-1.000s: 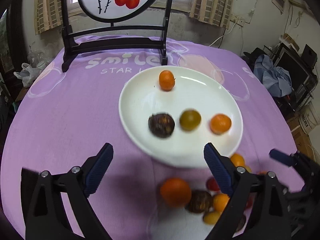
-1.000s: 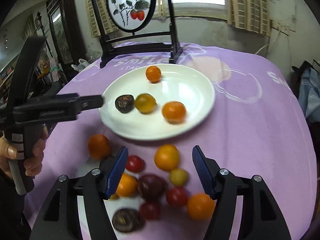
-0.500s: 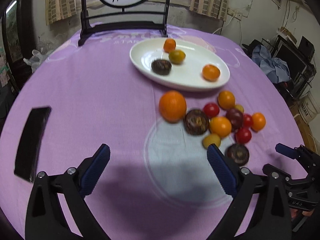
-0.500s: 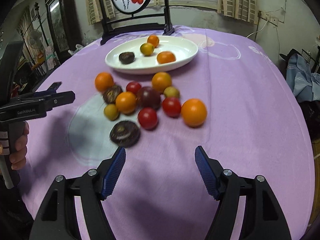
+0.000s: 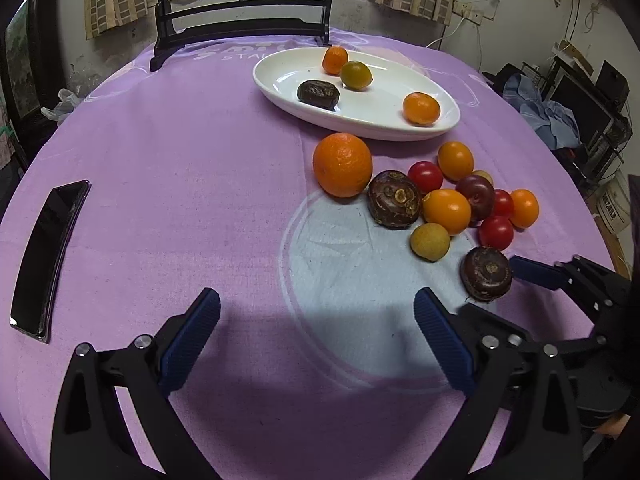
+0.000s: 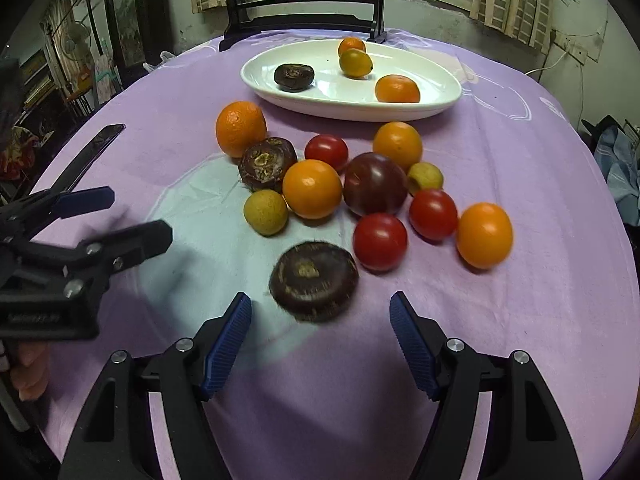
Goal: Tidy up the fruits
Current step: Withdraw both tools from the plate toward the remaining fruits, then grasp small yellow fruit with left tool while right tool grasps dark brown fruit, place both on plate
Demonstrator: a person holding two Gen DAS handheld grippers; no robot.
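A white oval plate (image 5: 384, 124) (image 6: 440, 108) holds two small oranges, a greenish fruit and a dark brown fruit (image 5: 318, 94) (image 6: 294, 77). Several loose fruits lie in front of it on the purple cloth: a big orange (image 5: 342, 164) (image 6: 241, 128), red tomatoes, a dark plum (image 6: 375, 184), yellow-green fruits and brown fruits. My right gripper (image 6: 320, 336) is open, with a flat brown fruit (image 6: 314, 286) (image 5: 486, 274) just beyond its fingertips. My left gripper (image 5: 316, 340) is open and empty over bare cloth. Each gripper shows in the other's view (image 6: 116, 216) (image 5: 512, 284).
A black phone (image 5: 48, 256) (image 6: 90, 156) lies on the table's left side. A dark wooden screen stand (image 5: 240, 28) (image 6: 304, 20) stands at the table's far edge. Clutter and shelves sit beyond the table on both sides.
Both grippers have pulled back from the plate toward the near side of the table and dropped lower. The right gripper now sits close behind the flat brown fruit. No fruit has moved.
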